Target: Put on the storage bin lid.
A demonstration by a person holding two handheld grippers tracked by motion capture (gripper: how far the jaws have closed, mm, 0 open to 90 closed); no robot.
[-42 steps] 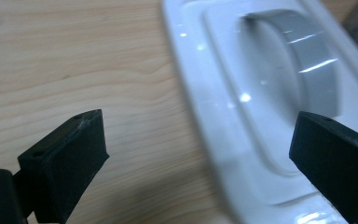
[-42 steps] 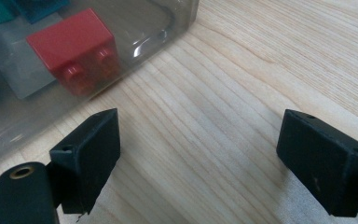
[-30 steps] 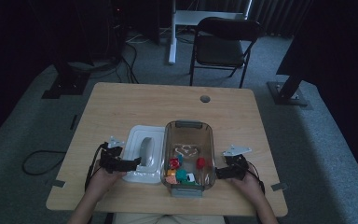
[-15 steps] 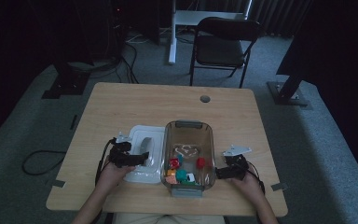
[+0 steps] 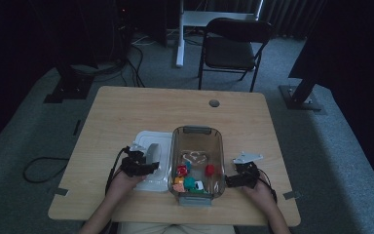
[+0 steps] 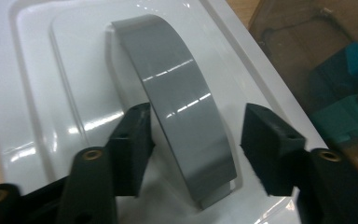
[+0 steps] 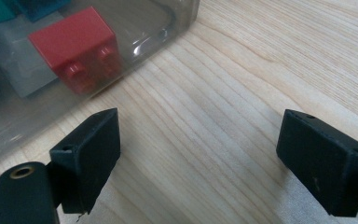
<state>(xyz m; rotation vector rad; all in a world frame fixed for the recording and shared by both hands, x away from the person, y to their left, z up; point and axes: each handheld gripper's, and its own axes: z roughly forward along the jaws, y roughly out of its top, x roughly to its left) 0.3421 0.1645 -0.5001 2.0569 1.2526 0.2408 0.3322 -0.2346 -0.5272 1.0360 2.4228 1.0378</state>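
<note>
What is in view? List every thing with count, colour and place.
table: one, light wood, centre of the high view
container: one, clear with grey latches, near edge of the table
toy bricks: several, teal, orange and white, near end of the container
red brick: one, red, against the container's wall
lid: one, white, flat beside the container
handle: one, grey, arched on the lid
folding chair: one, dark, beyond the table
left gripper: one, black, jaws just been closing astride the handle, not yet clamped
right gripper: one, black, jaws open over bare table beside the container
</note>
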